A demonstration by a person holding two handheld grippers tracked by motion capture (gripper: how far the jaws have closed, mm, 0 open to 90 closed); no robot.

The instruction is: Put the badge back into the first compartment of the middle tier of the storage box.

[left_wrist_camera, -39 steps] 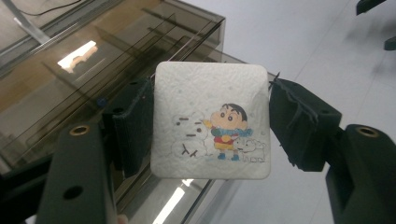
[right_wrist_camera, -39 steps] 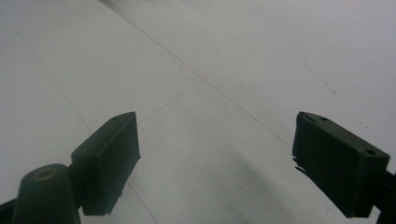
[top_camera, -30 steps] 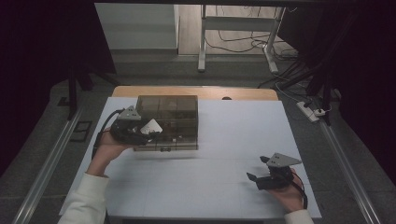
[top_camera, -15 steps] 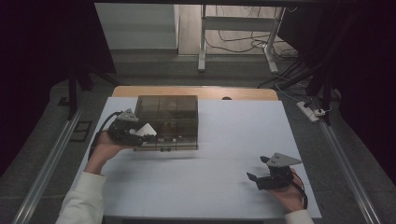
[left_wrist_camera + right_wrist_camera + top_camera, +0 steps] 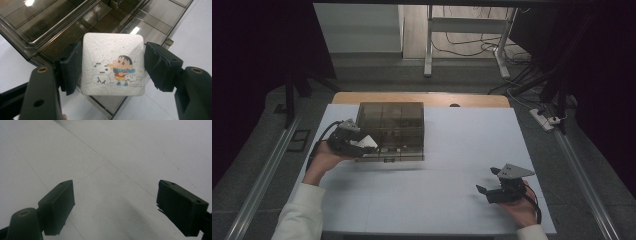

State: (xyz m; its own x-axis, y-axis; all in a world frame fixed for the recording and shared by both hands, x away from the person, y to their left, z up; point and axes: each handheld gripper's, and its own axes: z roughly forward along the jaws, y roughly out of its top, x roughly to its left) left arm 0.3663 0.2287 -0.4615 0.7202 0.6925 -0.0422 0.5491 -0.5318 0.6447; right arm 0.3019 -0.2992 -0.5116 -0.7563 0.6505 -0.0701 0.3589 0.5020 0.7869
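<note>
Holding a small white tissue pack (image 5: 113, 64), printed with a cartoon child and snowman, between the pads of the left gripper (image 5: 112, 67), jaws closed in on its two side edges. Hanging just above the smoky transparent organizer box (image 5: 390, 129), over its near-left corner, at about nine o'clock from the box's centre in the high view. Judging the pack light, soft and crinkly: giving under pressure, likely slipping little against the rubber pads, not fragile, but apt to buckle if squeezed harder. Taking hold across the two opposite side edges, as now, looking like the sound choice, with the flat printed face kept towards the camera.

Showing below the pack, in the left gripper view, the box's divided compartments and raised rims; which compartment lies directly beneath, hard to tell. Standing in the way: the dividers and the front rim, close under the pack's lower edge, so catching a corner on them seeming the main risk.

Resting farther out, at about five o'clock on the white table (image 5: 462, 150), the right gripper (image 5: 492, 189), jaws spread wide with nothing between them, well apart from the box. Lying beyond the table: floor, cables and a power strip (image 5: 546, 120) at about two o'clock.
</note>
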